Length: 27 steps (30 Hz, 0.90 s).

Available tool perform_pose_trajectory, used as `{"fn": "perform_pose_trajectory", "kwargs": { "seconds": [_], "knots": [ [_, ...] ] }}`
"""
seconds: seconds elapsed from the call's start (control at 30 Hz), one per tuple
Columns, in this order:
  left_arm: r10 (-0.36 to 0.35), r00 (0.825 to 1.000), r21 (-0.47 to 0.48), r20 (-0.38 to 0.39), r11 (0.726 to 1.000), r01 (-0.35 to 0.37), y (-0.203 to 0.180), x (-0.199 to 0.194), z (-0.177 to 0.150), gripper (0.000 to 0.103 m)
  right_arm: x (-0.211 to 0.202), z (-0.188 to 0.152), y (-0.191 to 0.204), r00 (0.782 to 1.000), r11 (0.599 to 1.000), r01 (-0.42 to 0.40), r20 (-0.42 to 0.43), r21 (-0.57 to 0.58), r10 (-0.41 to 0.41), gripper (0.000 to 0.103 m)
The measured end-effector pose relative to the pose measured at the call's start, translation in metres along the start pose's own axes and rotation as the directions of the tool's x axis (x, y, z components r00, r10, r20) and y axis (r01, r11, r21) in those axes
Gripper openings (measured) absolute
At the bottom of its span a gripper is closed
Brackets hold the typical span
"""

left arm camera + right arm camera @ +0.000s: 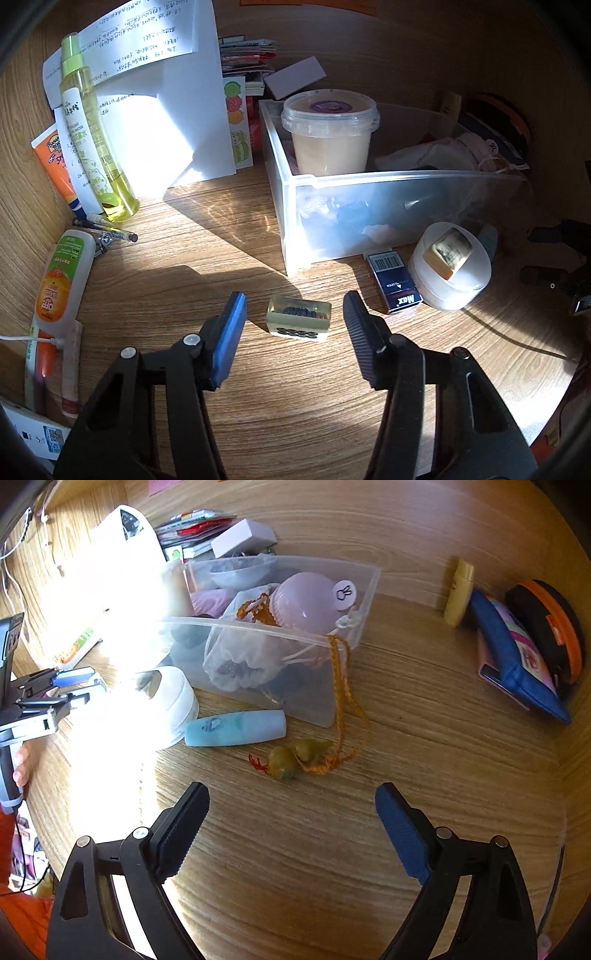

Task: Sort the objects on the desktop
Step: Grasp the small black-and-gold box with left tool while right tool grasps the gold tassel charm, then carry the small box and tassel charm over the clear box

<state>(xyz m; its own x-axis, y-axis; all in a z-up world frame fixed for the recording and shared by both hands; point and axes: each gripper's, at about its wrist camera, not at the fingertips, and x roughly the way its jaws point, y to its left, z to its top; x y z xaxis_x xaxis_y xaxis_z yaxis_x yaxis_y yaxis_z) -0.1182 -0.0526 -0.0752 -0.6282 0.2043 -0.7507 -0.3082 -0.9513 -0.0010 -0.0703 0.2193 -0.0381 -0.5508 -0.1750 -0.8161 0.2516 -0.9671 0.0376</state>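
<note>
Hard sunlight blows out the left, casting sharp shadows; fisheye edges bend.

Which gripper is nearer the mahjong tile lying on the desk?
Left. The left gripper is open with the mahjong tile between its fingertips. The right gripper is open over the gourd charm, away from the tile.

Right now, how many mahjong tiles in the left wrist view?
2. One mahjong tile lies on the desk between the open left tool; another sits atop the white round container. More may be hidden.
</note>
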Motion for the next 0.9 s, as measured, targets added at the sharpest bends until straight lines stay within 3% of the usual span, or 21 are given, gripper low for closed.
{"fn": "perform_pose_trajectory", "kwargs": {
  "seconds": [0.13, 0.2, 0.3, 0.43, 0.6, 0.9],
  "knots": [
    [-0.025, 1.0, -0.003, -0.011, 1.0, 0.025, 0.002, 0.003, 0.001, 0.046, 0.006, 0.006, 0.001, 1.0, 1.0, -0.006, -0.013, -0.018, 0.006, 0.07],
    [-0.026, 1.0, 0.005, -0.013, 1.0, 0.026, 0.001, 0.004, 0.0, 0.044, 0.011, 0.009, 0.004, 1.0, 0.999, 0.003, -0.024, -0.036, -0.004, 0.055],
    [-0.005, 1.0, 0.006, -0.01, 1.0, 0.005, 0.001, 0.006, 0.0, 0.042, 0.014, 0.012, 0.004, 0.999, 0.998, 0.03, -0.026, -0.054, -0.031, 0.047],
    [-0.035, 0.999, -0.021, -0.015, 0.999, 0.035, 0.006, 0.007, 0.001, 0.034, 0.016, 0.016, 0.003, 0.999, 0.998, 0.038, -0.022, -0.051, -0.039, 0.044],
    [-0.042, 0.999, -0.043, -0.01, 0.998, 0.042, 0.01, 0.005, 0.001, 0.033, 0.017, 0.019, 0.006, 1.0, 0.997, 0.031, -0.004, -0.07, -0.031, 0.02],
    [0.002, 0.998, -0.073, 0.056, 0.997, 0.002, 0.019, -0.017, 0.0, 0.033, -0.001, 0.019, 0.011, 0.998, 0.998, 0.034, 0.056, -0.058, -0.031, 0.02]
  ]
}}
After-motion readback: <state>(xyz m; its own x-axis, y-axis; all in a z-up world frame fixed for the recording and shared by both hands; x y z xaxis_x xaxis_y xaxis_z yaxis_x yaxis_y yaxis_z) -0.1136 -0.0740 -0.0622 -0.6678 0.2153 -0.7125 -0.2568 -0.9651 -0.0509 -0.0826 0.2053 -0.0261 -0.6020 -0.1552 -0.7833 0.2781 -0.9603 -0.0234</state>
